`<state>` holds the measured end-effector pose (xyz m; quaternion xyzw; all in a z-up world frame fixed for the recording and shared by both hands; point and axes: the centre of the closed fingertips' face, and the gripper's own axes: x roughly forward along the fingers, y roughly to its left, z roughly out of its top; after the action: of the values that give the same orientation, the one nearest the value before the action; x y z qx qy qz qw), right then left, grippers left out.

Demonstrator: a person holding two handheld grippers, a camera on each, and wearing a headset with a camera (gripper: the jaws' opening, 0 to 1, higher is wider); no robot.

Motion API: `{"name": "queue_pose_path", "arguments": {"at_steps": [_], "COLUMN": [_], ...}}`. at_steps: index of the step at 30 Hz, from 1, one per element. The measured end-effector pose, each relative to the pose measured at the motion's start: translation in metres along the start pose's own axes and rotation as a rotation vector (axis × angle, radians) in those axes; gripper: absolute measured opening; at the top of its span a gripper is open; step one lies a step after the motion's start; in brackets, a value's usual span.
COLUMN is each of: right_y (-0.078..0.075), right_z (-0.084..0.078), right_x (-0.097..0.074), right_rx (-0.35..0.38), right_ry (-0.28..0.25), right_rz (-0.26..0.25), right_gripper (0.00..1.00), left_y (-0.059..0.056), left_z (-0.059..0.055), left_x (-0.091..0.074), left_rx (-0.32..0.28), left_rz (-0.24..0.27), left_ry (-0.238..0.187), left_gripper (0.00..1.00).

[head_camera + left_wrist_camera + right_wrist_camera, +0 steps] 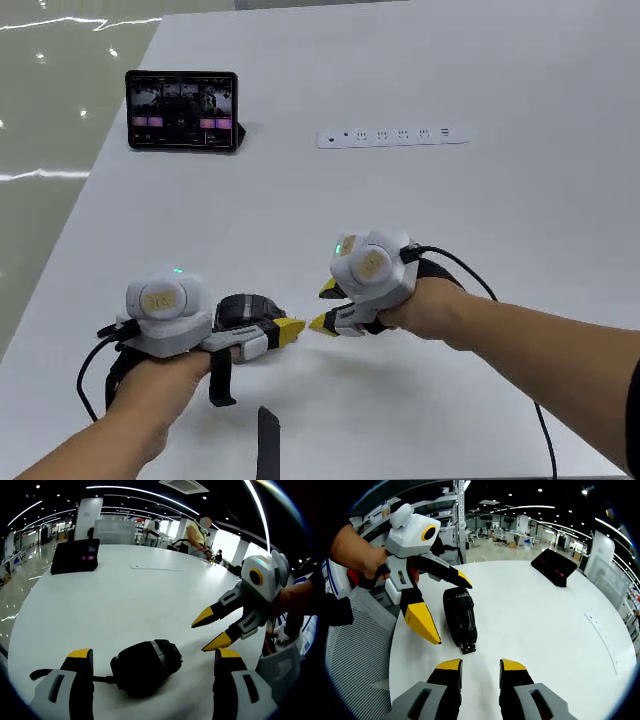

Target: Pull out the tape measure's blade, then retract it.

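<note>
Open white table (pixel 420 210) stretches ahead to the tablet (pixel 182 110) and power strip (pixel 392 136), both well apart. Near the front edge, a tape measure (pixel 245 310) lies between the left gripper's (pixel 283 318) spread jaws, the right gripper (pixel 325 307) just beside.

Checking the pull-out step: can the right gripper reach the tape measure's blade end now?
Probably yes: the tape measure points its blade end at the right gripper, whose open tongs sit just short, nothing between. The left gripper flanks only its sides.
</note>
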<state>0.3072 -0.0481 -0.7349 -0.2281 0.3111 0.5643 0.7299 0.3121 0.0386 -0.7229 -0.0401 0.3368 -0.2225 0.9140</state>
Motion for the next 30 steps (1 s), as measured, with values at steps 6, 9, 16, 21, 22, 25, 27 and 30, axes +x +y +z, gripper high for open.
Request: {"name": "queue_pose_path", "arguments": {"at_steps": [6,9,16,21,22,25,27,30], "right_y": [-0.002,-0.003,0.002,0.007,0.007,0.008,0.009,0.010], "right_z": [-0.011,-0.017,-0.042,-0.059,-0.061,-0.065,-0.070,-0.078], "right_x": [-0.026,-0.039,-0.070,-0.089,-0.092,-0.104,-0.113,-0.123], "right_rx": [0.017,0.040,0.071,0.104,0.107,0.122,0.135,0.136], "right_ry": [-0.005,-0.029,-0.039,-0.050,-0.052,-0.071,-0.078,-0.080], "right_rz": [-0.028,-0.047,-0.075,-0.085,-0.089,-0.102,-0.111,-0.125], "right_gripper": [0.32,0.34,0.38,0.45,0.46,0.48,0.51,0.53], "left_y": [-0.015,-0.012,0.004,0.007,0.007,0.009,0.012,0.015], "left_z": [0.009,0.007,0.005,0.000,0.000,-0.003,-0.005,-0.006], "left_x": [-0.016,-0.021,-0.035,-0.045,-0.046,-0.051,-0.053,-0.057], "left_rx": [0.064,0.058,0.084,0.098,0.101,0.113,0.134,0.149], "left_rz": [-0.107,-0.120,-0.113,-0.147,-0.149,-0.160,-0.156,-0.152], "left_ry": [-0.040,-0.023,-0.014,0.000,0.001,0.010,0.021,0.026], "left_gripper": [0.99,0.99,0.99,0.99,0.99,0.99,0.99,0.99]}}
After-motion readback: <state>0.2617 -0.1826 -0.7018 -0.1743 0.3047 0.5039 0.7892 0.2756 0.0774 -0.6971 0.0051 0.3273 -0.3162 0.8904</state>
